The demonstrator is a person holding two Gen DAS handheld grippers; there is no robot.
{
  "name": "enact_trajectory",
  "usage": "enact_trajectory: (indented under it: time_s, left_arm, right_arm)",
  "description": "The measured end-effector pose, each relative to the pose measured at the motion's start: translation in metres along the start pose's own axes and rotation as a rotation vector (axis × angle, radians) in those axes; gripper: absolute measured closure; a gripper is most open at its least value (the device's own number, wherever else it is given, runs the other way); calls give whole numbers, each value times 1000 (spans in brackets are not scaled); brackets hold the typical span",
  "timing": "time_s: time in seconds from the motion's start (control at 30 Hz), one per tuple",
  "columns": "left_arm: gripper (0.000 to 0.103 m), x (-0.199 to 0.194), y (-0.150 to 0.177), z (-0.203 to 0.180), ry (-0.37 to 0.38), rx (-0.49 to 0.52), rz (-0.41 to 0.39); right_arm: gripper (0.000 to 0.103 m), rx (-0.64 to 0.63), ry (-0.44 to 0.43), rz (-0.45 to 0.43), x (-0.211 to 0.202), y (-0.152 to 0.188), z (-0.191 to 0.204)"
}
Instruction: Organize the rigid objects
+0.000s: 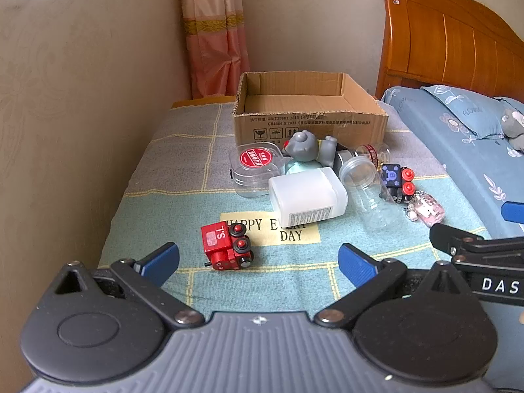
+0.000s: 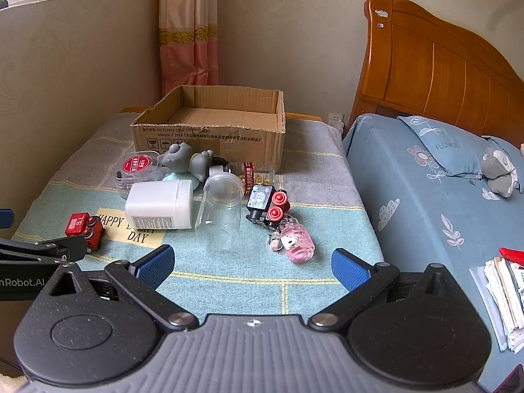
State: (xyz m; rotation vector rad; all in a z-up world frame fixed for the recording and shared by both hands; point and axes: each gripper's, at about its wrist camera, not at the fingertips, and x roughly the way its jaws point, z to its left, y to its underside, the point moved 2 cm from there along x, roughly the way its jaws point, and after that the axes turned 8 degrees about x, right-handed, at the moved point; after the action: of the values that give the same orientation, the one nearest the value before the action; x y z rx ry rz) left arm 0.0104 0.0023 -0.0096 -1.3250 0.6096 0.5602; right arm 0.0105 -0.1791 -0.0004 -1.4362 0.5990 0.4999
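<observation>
Both sets of fingers [image 1: 258, 260] [image 2: 252, 263] are spread wide, holding nothing. Red toy train [image 1: 226, 245] sits at 11 o'clock; squeeze its sides, then lift it to the cardboard box [image 1: 308, 111] at 12.

Red toy train [image 1: 226, 245] on teal checked blanket [image 1: 163, 170].

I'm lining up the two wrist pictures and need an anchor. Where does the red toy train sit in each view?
Left wrist view: the red toy train lies low and left of centre, just ahead of the open left tool, beside the "HAPPY EVERY DAY" patch.
Right wrist view: the same train sits at the far left, partly behind the other tool's arm.
Shared landmark: the cardboard box behind the clutter.
</observation>
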Motion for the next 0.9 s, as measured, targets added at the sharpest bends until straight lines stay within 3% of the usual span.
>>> enact_trajectory:
  time_s: [0.9]
  left_arm:
    - [1, 0, -1, -2, 2, -13, -4]
  right_arm:
    - [0, 0, 0, -7, -5, -4, 0]
